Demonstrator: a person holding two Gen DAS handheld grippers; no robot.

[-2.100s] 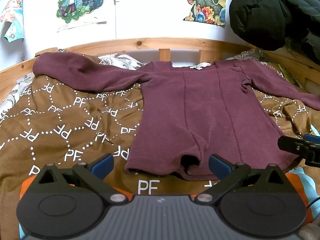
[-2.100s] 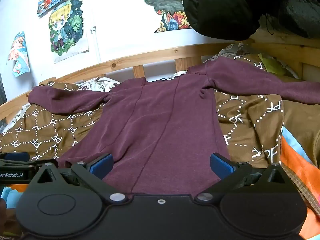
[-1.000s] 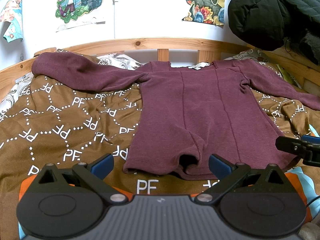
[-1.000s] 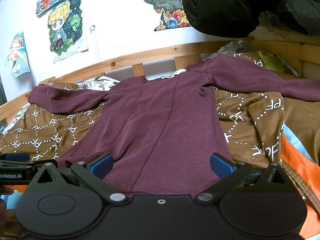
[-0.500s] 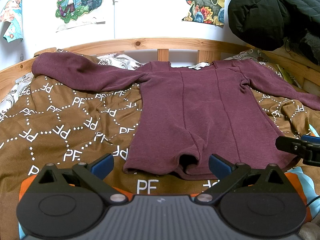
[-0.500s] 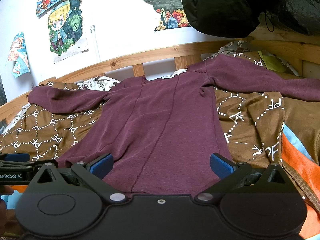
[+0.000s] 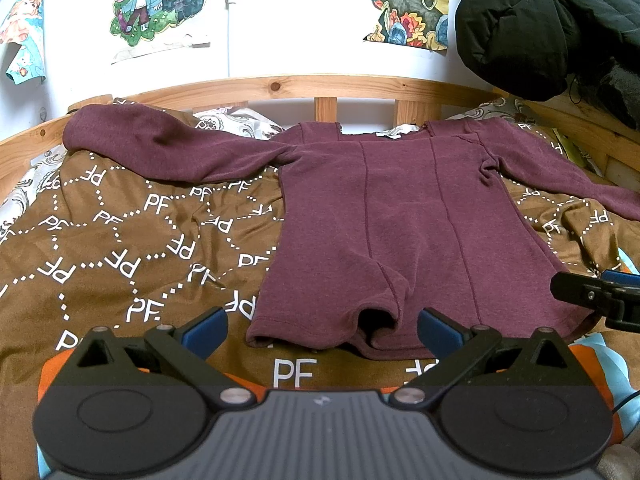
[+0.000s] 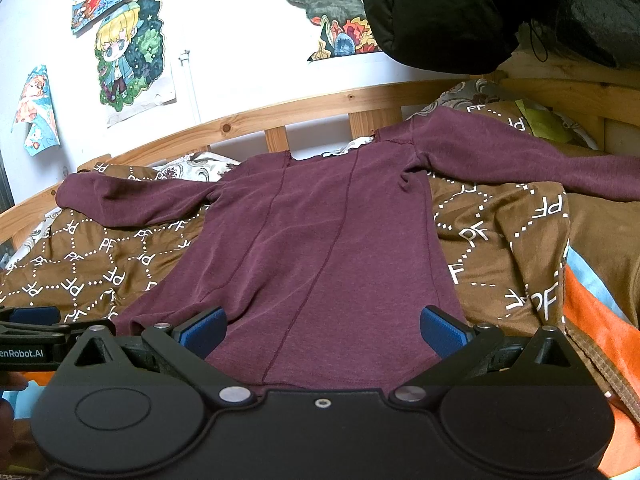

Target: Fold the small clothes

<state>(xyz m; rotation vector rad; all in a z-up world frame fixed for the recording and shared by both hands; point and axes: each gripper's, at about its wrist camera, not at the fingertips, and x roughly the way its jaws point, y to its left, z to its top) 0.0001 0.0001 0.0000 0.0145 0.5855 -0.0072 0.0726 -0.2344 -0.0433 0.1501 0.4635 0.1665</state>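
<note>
We see the top (image 7: 400, 216) spread flat on the brown blanket (image 7: 120, 240), neckline toward the headboard (image 7: 280, 88) and hem toward us, so its long axis runs from the grippers away to the wall. Both sleeves stretch out sideways. The right sleeve runs off the edge of both views, so its cuff is cut off; the left cuff lies near the headboard corner. In the left wrist view the hem is rumpled at the middle, with a dark fold we cannot read clearly; it may be the back layer gaping open. In the right wrist view our own gripper body hides the whole hem.

Our left gripper (image 7: 320, 328) hovers just short of the hem, its blue pads (image 7: 204, 330) wide apart with nothing between them. Our right gripper (image 8: 320, 332) sits over the lower right part of the top, fingers likewise spread wide; we cannot tell whether its pads (image 8: 444, 332) touch the cloth. Each gripper shows at the margin of the other's view, only partly.

A black jacket (image 7: 540, 24) hangs at upper right, cropped by the frame, and posters (image 7: 156, 4) dot the wall.

Against the frames of the past two seconds almost nothing differs: the top lies the same, and both grippers keep the same wide spread and nearly the same place.
</note>
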